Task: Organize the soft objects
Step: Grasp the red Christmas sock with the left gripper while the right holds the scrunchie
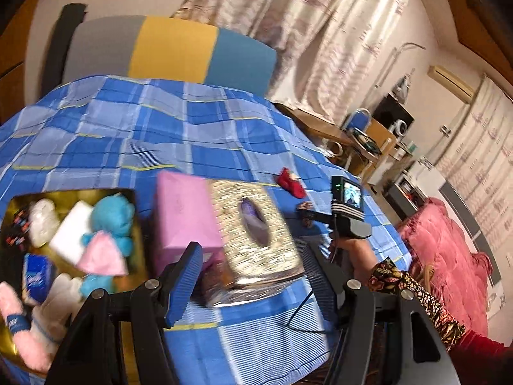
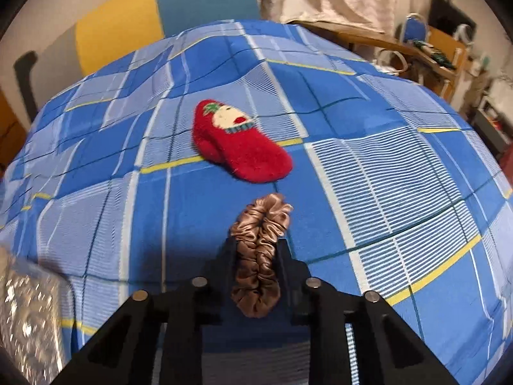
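Observation:
My left gripper (image 1: 253, 256) is shut on a glittery silver tissue box (image 1: 256, 227) and holds it above the blue checked bed cover (image 1: 160, 134), beside a pink box (image 1: 184, 215). A gold bin (image 1: 136, 224) at the left holds a blue plush bear (image 1: 112, 218), tissue packs and pink soft items. My right gripper (image 2: 256, 250) is shut on a brown satin scrunchie (image 2: 259, 250) just above the cover; it also shows in the left wrist view (image 1: 306, 213). A red fuzzy slipper (image 2: 240, 144) lies just beyond it.
A grey, yellow and blue headboard (image 1: 173, 48) stands behind the bed. A wooden desk (image 1: 320, 125) with clutter and a pink quilt (image 1: 449, 250) lie to the right. Curtains (image 1: 320, 32) hang at the back. A cable (image 1: 307, 308) trails over the cover.

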